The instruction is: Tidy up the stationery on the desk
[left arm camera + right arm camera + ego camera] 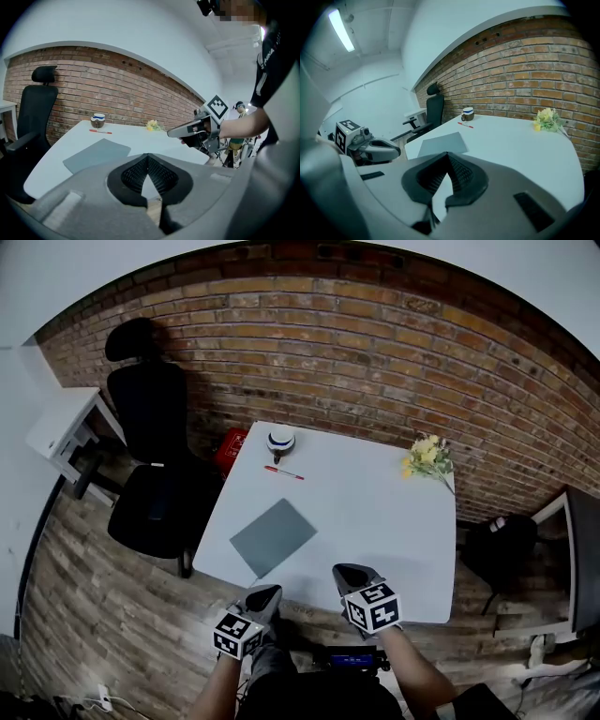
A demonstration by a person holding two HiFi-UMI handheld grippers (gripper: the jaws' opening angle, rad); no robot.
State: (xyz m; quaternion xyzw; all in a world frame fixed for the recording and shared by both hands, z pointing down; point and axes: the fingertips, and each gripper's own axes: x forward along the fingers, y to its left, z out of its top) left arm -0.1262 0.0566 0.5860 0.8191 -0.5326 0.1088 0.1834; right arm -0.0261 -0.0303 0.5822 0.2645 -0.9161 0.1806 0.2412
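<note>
Desk [380, 521] white, grey pad [273, 536] near its front, red pen [284, 472] near cup [280, 441] at back, left gripper [266, 593] and right gripper [353, 572] clenched, empty.

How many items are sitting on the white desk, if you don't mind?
4: cup at the far edge, red pen beside it, grey notebook near the front-left, yellow flowers at the far-right corner. None seems hidden.

We see a white table [375, 521]. A grey pad [273, 536] lies flat near its left edge. At the far side lies a red pen [284, 472], a cup [280, 442] just beyond it. Yellow flowers [427, 457] lie far right.
</note>
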